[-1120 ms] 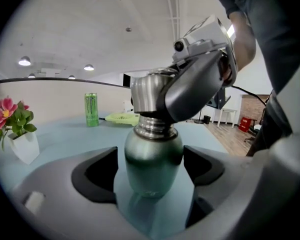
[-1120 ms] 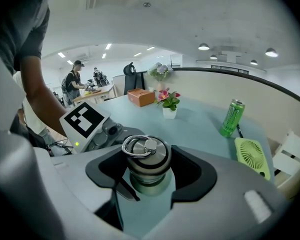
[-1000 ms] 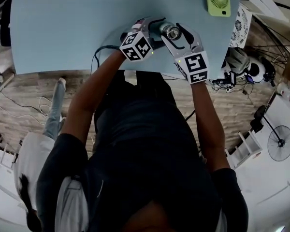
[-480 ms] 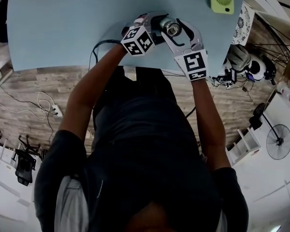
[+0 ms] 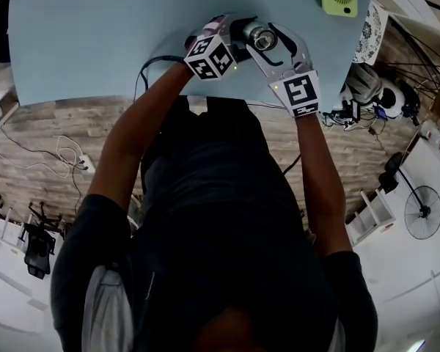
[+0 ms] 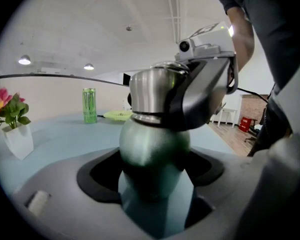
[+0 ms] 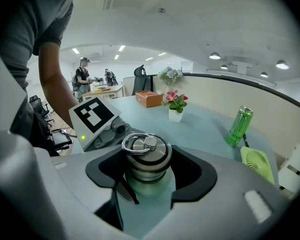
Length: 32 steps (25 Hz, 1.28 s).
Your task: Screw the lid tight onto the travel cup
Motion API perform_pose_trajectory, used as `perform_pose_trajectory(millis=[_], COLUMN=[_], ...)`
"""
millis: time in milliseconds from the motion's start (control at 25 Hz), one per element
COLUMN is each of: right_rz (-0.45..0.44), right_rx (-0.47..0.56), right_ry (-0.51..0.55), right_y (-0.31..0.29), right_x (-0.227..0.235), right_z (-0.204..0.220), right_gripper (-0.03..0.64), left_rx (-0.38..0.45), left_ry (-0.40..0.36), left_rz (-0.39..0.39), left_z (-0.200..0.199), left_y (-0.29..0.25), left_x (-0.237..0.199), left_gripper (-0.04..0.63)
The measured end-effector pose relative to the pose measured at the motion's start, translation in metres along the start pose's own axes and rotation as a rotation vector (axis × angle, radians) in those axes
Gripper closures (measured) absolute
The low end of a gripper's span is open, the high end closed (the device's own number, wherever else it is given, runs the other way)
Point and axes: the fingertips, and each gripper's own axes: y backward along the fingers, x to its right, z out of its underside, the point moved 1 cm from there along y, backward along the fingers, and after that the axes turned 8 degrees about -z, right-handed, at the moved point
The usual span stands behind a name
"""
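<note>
You are working in an open-plan office or workroom. Your wide, pale blue tabletop [image 5: 95, 42] stands on a wood-plank floor [image 5: 44, 127] strewn with cables [image 5: 59, 156]. Round ceiling lights [image 7: 215, 56] shine overhead. Behind you are an office chair [image 7: 140, 79] and a person [image 7: 83, 76] at another desk [image 7: 102, 90]. A pedestal fan [image 5: 425, 215] stands off to the side, and a potted flower [image 7: 175, 106] and a drink can [image 7: 239, 126] sit on the tabletop.
</note>
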Motion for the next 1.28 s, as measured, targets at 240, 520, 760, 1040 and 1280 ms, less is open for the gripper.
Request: perform_pose_trajectory(millis=[240, 520, 760, 1040, 1280], right_rz=[-0.007, -0.008, -0.008, -0.03, -0.182], right_rx=[0.005, 0.003, 0.0, -0.046, -0.269], right_ry=[0.023, 0.037, 0.026, 0.061, 0.409], right_y=[0.004, -0.001, -0.001, 0.008, 0.023], right_x=[-0.003, -0.002, -0.002, -0.005, -0.016], right_z=[0.0, 0.001, 0.0, -0.005, -0.01], right_gripper=[0.351, 0.351, 0.351, 0.347, 0.347], left_rx=[0.002, 0.001, 0.002, 0.003, 0.003], left_ry=[0.001, -0.001, 0.001, 0.0, 0.002], left_rz=[0.002, 0.004, 0.005, 0.005, 0.008], left_z=[0.0, 0.0, -0.001, -0.001, -0.001], left_y=[0.0, 0.0, 0.001, 0.0, 0.0], left_x=[0.0, -0.001, 0.0, 0.0, 0.0], left_gripper=[0.169, 0.169, 0.169, 0.169, 0.169])
